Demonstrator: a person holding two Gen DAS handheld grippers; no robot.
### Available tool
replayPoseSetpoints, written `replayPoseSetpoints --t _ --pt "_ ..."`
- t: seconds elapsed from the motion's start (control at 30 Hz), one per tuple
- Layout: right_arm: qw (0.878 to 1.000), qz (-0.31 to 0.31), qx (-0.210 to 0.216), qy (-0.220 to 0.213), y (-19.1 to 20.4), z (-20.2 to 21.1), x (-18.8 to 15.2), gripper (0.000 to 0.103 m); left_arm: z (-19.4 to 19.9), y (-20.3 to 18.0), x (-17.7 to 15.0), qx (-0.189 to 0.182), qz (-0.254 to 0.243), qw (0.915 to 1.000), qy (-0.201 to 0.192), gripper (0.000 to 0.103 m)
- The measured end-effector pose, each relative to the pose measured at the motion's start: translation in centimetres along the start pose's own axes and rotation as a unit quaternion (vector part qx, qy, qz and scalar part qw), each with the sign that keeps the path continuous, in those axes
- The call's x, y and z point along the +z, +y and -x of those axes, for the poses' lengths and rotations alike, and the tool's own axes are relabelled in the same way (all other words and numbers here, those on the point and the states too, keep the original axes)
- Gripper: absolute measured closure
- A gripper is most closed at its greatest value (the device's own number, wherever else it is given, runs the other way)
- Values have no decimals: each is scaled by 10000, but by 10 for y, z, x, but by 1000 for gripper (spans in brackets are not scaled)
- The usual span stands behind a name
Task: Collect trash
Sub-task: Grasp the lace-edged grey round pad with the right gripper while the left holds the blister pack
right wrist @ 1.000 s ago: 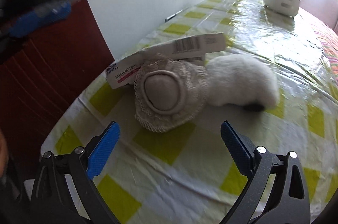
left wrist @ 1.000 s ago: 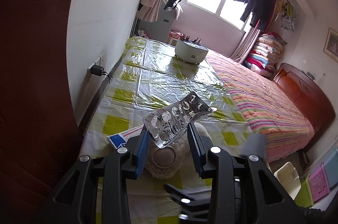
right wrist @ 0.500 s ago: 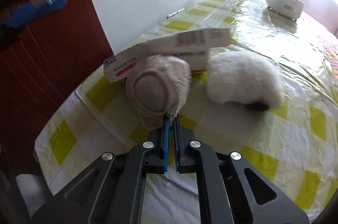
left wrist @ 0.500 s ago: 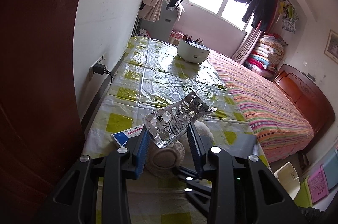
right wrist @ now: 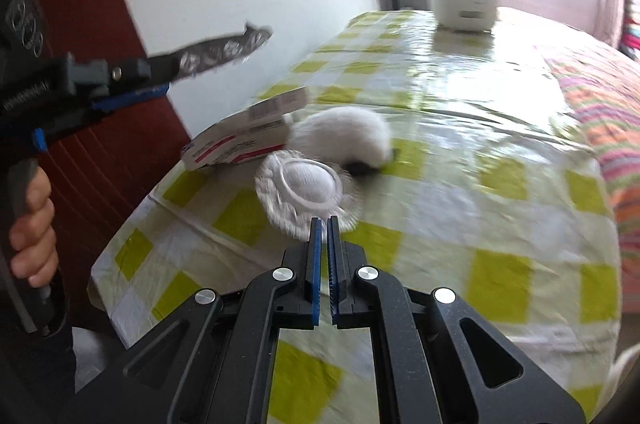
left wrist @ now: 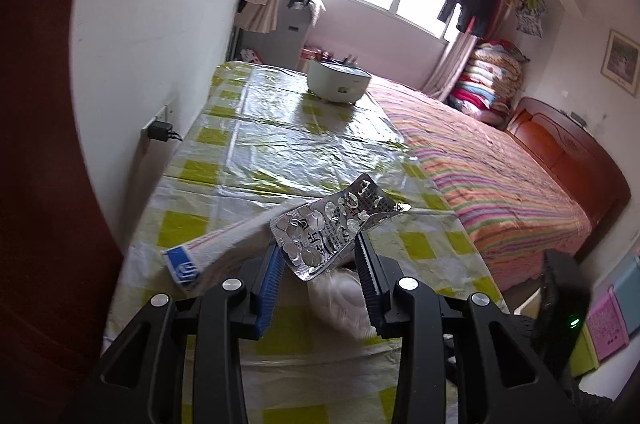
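My left gripper is shut on a crumpled silver blister pack and holds it up over the table. In the right wrist view that gripper and the blister pack hang at the upper left. My right gripper is shut on the near rim of a round white lace-edged pad, which is blurred and tilted up toward me. Behind the pad lie a white medicine box with red and blue print and a white fluffy lump. From the left wrist the medicine box shows left of the jaws.
The table has a yellow-checked plastic cover and a white pot at its far end. A white wall with a plugged charger runs along the left. A bed with a striped cover lies to the right. A person's hand grips the left handle.
My right gripper went from wide open to shut on the pad's rim, then drew back with the pad, away from the box. The left gripper shifted a little, still on the blister pack.
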State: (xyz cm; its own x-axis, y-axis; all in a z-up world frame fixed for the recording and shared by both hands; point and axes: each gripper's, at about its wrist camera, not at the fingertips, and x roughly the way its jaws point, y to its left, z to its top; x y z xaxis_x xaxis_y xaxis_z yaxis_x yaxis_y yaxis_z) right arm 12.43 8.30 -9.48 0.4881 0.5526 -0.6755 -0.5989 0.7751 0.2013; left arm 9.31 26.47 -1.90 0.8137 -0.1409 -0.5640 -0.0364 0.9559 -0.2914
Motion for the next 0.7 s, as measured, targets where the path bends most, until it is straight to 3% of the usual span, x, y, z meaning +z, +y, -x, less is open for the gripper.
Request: replayPoseSetpoints --t 0.4,0.5,0.57,0.6,0.63,0.67,0.7 --pt "9937 -897 -575 -343 -85 59 -34 100 -24 -64 -9 -366 -526 9976 247 68" --pt "9921 -1058 -590 -332 -93 63 -42 100 -25 -75 -9 -416 -626 9969 218 68" --pt "9926 -1079 -484 -278 -91 60 -42 94 -24 -73 -6 -449 -568 9973 153 68" --pt "9930 -1063 -447 -252 -85 57 -40 89 -23 -71 -5 -457 -526 9975 121 68" --pt "9933 -1048 -397 -295 -78 55 -37 62 -21 -66 -2 -427 -449 9981 67 68" --pt "9938 -1000 -371 -316 -69 54 -33 28 -21 -60 -1 -385 -375 9985 43 68" --pt "9951 -889 -312 -312 -58 51 -29 20 -21 -55 1 -356 -286 9989 44 68"
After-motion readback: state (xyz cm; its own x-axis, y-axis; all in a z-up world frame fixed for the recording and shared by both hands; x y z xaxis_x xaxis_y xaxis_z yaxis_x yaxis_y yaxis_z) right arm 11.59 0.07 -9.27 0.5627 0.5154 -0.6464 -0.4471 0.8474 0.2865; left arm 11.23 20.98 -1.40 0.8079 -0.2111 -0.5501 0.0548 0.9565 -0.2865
